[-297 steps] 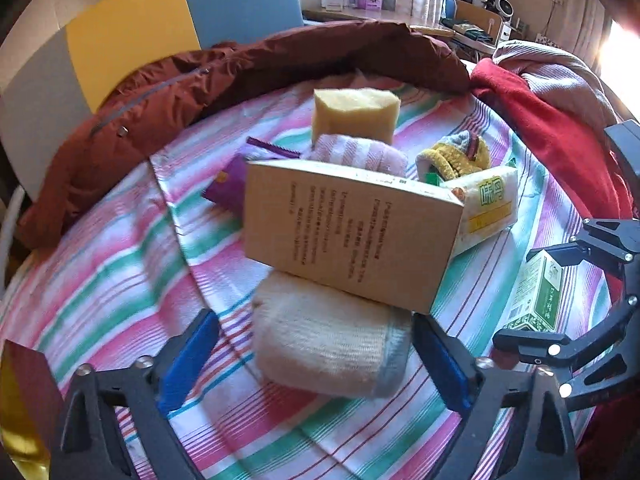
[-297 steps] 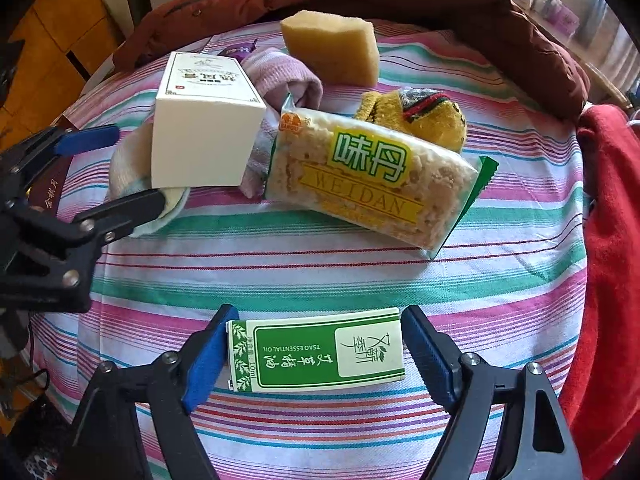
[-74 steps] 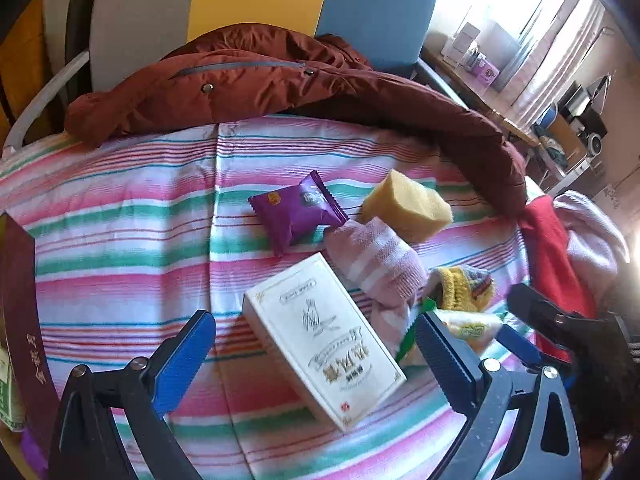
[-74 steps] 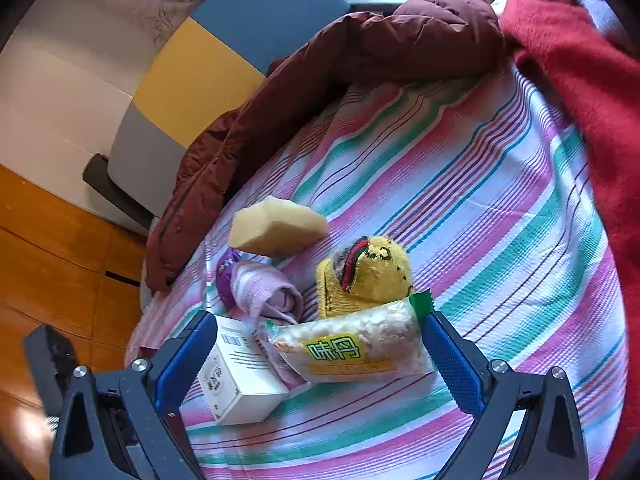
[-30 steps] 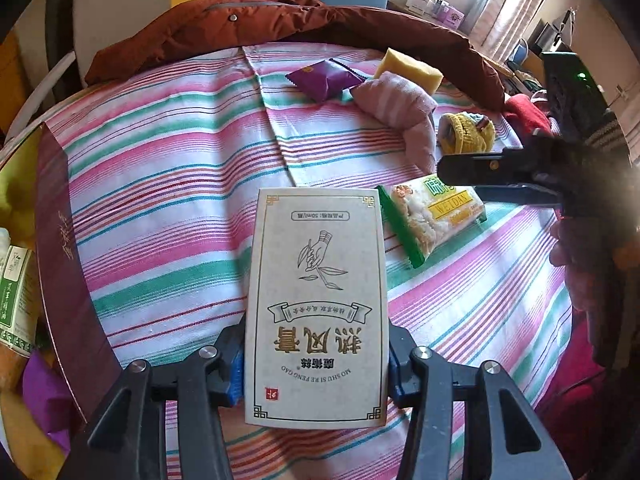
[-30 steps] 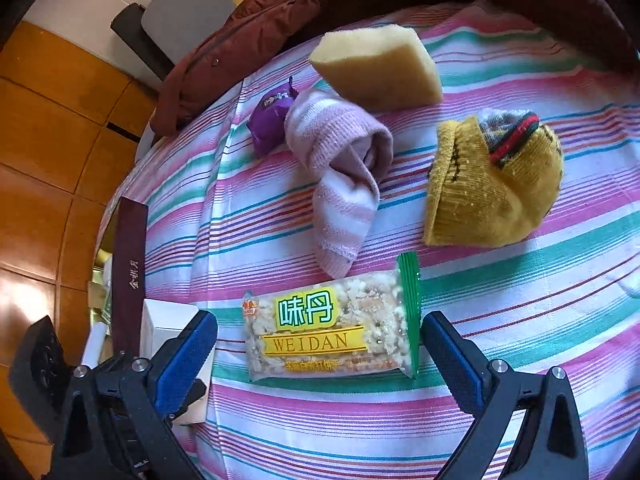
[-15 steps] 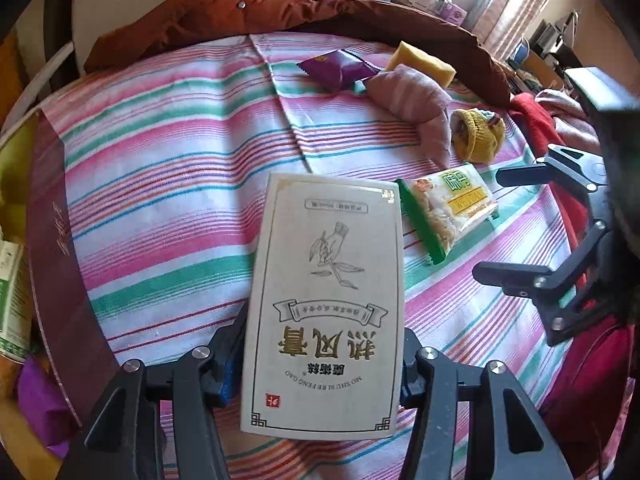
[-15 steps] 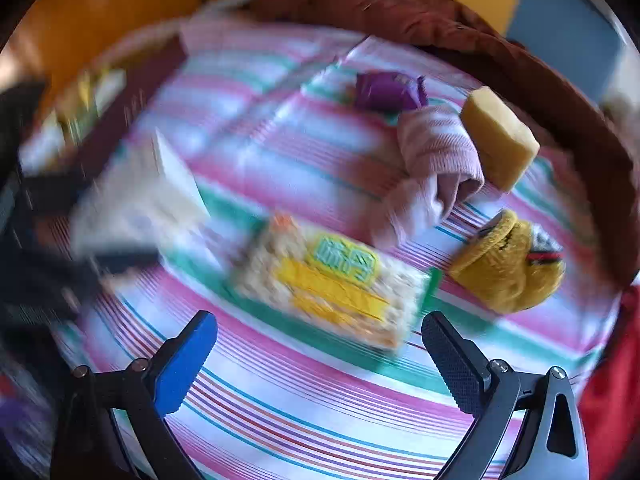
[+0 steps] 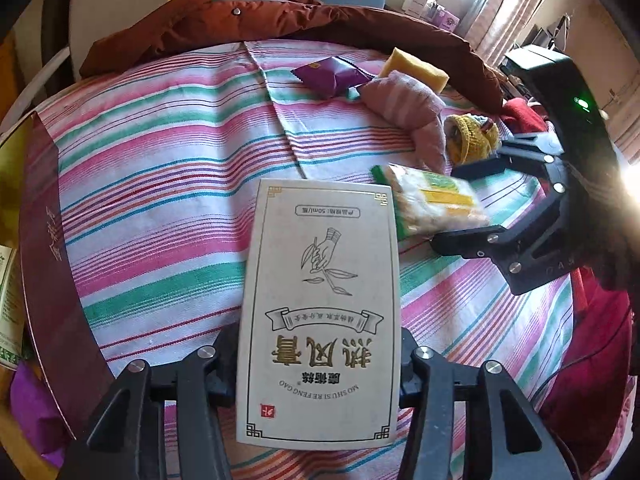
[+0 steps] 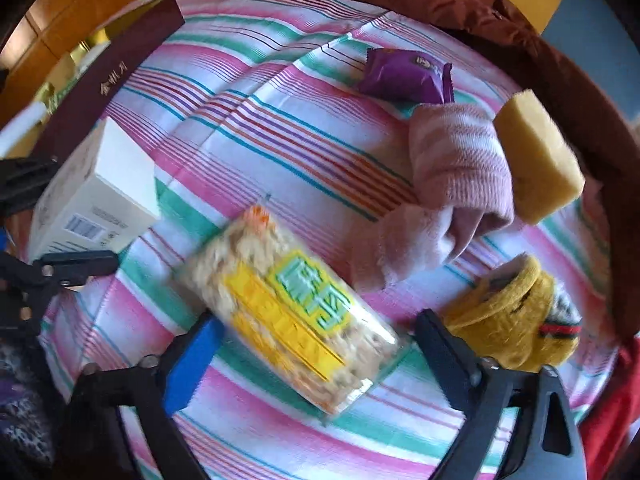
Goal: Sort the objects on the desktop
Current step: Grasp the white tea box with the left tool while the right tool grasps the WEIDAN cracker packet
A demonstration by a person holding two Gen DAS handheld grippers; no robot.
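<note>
My left gripper (image 9: 320, 360) is shut on a white carton with gold Chinese lettering (image 9: 320, 312), held low over the striped cloth, its jaws closing a little tighter. The same carton (image 10: 92, 200) appears at the left of the right wrist view. A clear snack pack with a yellow and green label (image 10: 296, 320) lies slanted between the fingers of my right gripper (image 10: 316, 348). Those jaws are closing, and the blue pad (image 10: 192, 360) is at the pack's edge while the other finger stands just off it. The left wrist view shows that right gripper (image 9: 468, 204) straddling the pack (image 9: 432, 204).
Beyond the pack lie a pink striped sock (image 10: 452, 176), a yellow sponge (image 10: 536, 156), a purple pouch (image 10: 404, 76) and a yellow knitted sock (image 10: 512, 320). A dark red box wall (image 9: 44, 240) borders the left; a brown jacket (image 9: 280, 20) rings the far side.
My right gripper has rolled and dropped around the snack pack, and its jaws have narrowed. The left gripper with the carton has stayed nearly still.
</note>
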